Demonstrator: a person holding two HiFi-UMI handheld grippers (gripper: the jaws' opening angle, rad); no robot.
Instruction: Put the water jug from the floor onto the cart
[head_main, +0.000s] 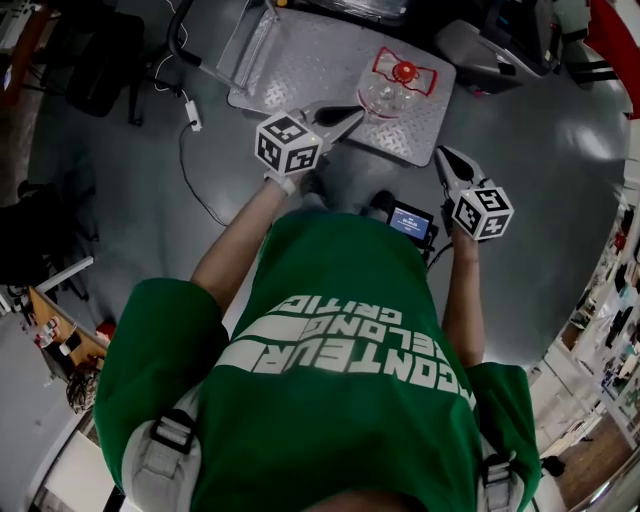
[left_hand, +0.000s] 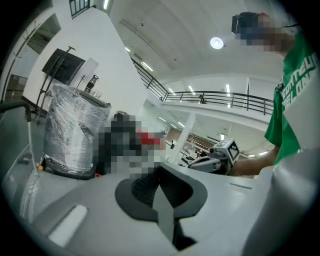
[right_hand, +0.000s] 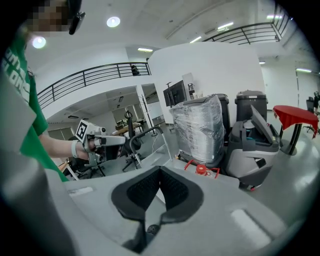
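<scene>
The clear water jug (head_main: 392, 88), with a red cap and red handle, stands upright on the cart's metal deck (head_main: 300, 60) in the head view. My left gripper (head_main: 352, 113) is shut and empty, its tip just left of the jug's base. My right gripper (head_main: 442, 152) hangs shut and empty over the floor, off the cart's near right corner. In the right gripper view the jug's red cap (right_hand: 201, 169) shows just past the shut jaws (right_hand: 159, 187), with the left gripper (right_hand: 95, 141) held out at the left. The left gripper view shows shut jaws (left_hand: 159, 192) and the right gripper (left_hand: 215, 160) beyond.
The cart's push handle (right_hand: 145, 135) rises at its far end. A plastic-wrapped bin (right_hand: 200, 127) and a grey machine (right_hand: 255, 145) stand behind the cart, a red table (right_hand: 295, 115) farther right. A cable (head_main: 190, 160) trails over the floor at left, near a black chair (head_main: 100, 60).
</scene>
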